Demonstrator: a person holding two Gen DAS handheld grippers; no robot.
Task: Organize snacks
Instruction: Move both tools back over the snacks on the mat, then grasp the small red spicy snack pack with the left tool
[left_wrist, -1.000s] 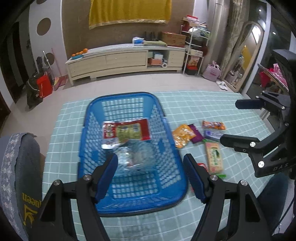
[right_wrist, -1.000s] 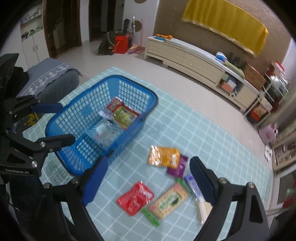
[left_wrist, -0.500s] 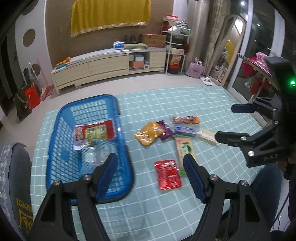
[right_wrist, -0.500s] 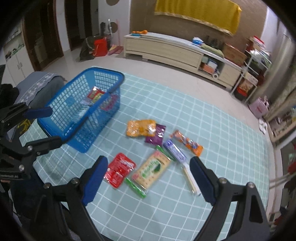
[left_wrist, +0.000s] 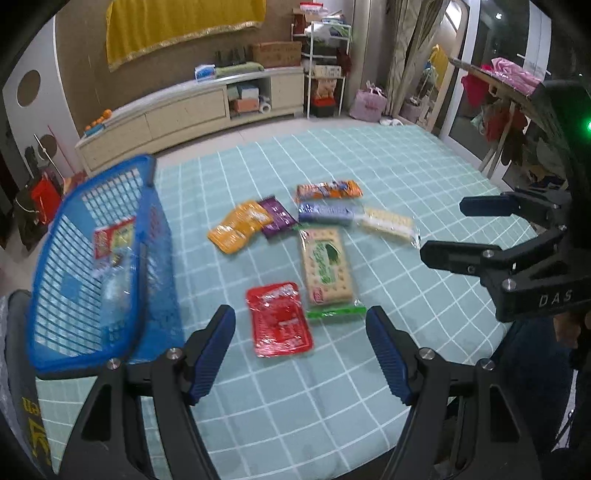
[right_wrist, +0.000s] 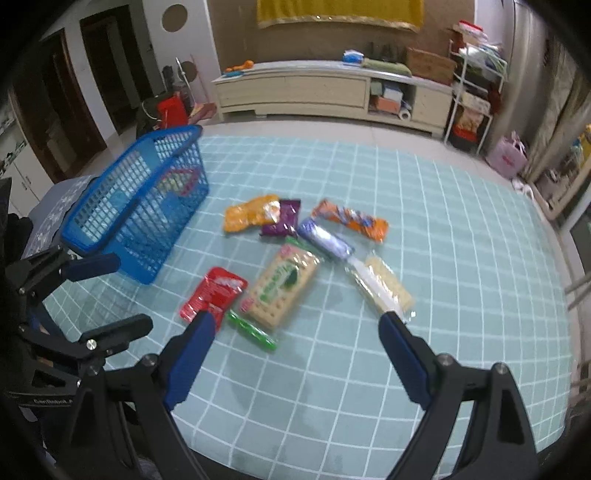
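Note:
A blue basket (left_wrist: 147, 236) (right_wrist: 110, 206) stands at the left of the checked table and holds a red-and-green packet (left_wrist: 112, 236) and a clear bag. Several snacks lie to its right: a red packet (left_wrist: 279, 319) (right_wrist: 212, 291), a green-printed cracker pack (left_wrist: 325, 266) (right_wrist: 282, 286), an orange bag (left_wrist: 238, 225) (right_wrist: 251, 214), a purple packet (left_wrist: 279, 216) (right_wrist: 282, 221), a lilac pack (left_wrist: 327, 213) (right_wrist: 325, 240), an orange-blue pack (left_wrist: 328, 189) (right_wrist: 351, 219) and a clear wafer pack (left_wrist: 388, 223) (right_wrist: 384, 284). My left gripper (left_wrist: 301, 350) is open above the red packet. My right gripper (right_wrist: 295, 347) is open near the crackers.
The table has a light green checked cloth (right_wrist: 424, 229). A grey chair back (right_wrist: 55, 206) stands behind the basket. A long cream cabinet (right_wrist: 325, 88), a shelf rack (right_wrist: 472, 92) and a mirror (left_wrist: 439, 74) stand across the room.
Both grippers have swung right, away from the basket and toward the loose snacks. The basket has slid to the left edge of both views. Both grippers stay open and empty.

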